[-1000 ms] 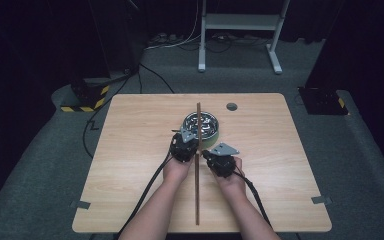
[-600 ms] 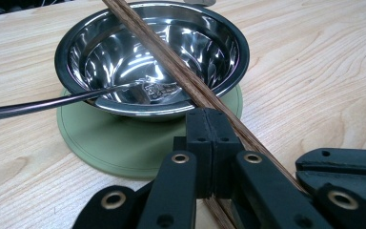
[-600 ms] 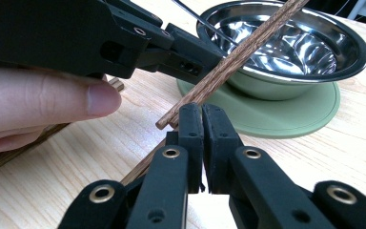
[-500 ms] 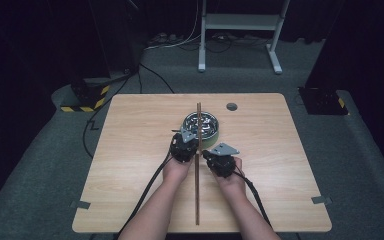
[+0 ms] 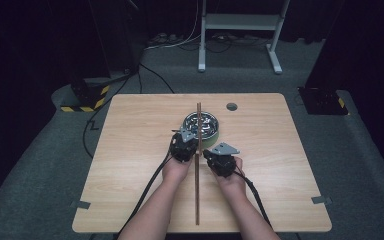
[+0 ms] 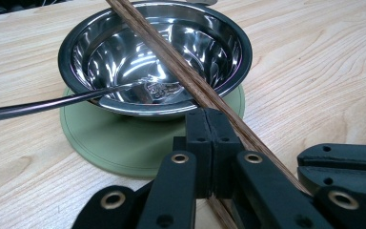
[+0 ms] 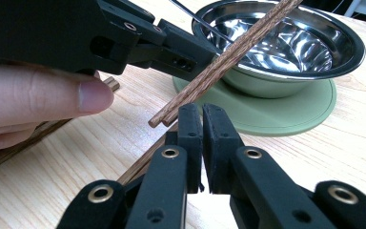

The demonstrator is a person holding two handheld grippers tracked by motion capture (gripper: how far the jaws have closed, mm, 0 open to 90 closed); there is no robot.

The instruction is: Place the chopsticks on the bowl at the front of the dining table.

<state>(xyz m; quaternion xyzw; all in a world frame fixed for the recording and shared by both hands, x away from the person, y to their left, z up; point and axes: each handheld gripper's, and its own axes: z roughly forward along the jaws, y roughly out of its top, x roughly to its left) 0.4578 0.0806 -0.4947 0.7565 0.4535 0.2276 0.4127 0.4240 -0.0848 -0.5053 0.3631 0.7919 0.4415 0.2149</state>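
A long pair of brown wooden chopsticks (image 5: 197, 170) lies along the middle of the desk (image 5: 130, 150), running from near the front edge away to the far side, where its far end rests across a shiny steel bowl (image 5: 203, 123). The sticks show a dark streaked grain and lie side by side.

Just left of the sticks sits the left gripper (image 5: 184, 146); in the left gripper view its fingers (image 6: 205, 138) are pressed fully together with nothing between them, and the chopsticks (image 6: 190, 81) pass just to their right. Just right of the sticks is the right gripper (image 5: 222, 161); its fingers (image 7: 190, 129) are closed to a thin slit, holding nothing, with the sticks (image 7: 219, 59) crossing just beyond the tips.

Farther off, the bowl stands on a round green mat (image 6: 124, 143), and a thin metal utensil handle (image 6: 52, 102) rests in it.
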